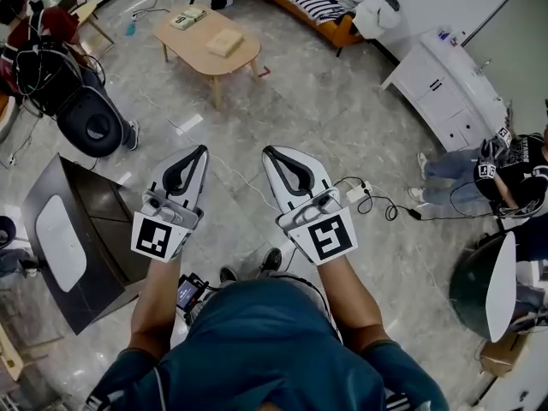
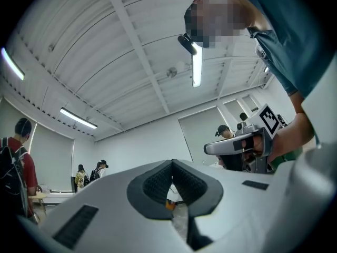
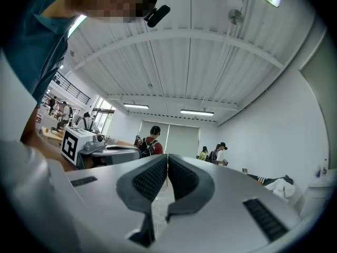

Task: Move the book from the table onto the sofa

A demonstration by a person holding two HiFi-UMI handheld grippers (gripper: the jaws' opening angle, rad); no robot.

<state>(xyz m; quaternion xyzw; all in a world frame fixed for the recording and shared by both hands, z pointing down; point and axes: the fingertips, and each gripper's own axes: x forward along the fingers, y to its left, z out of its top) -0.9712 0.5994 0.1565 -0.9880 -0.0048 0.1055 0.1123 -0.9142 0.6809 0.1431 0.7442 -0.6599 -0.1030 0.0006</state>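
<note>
A tan book lies on the low wooden table far ahead, with a greenish book at the table's far end. The sofa, orange with striped cushions and white clothes, stands beyond it to the right. My left gripper and right gripper are held side by side over the grey floor, well short of the table. Both are shut and empty. In the left gripper view the jaws meet, with the right gripper beside them. The right gripper view shows its closed jaws aimed slightly upward.
A black chair and a person with a backpack are at the left. A dark desk stands at the near left. White cabinets, a seated person and floor cables are at the right.
</note>
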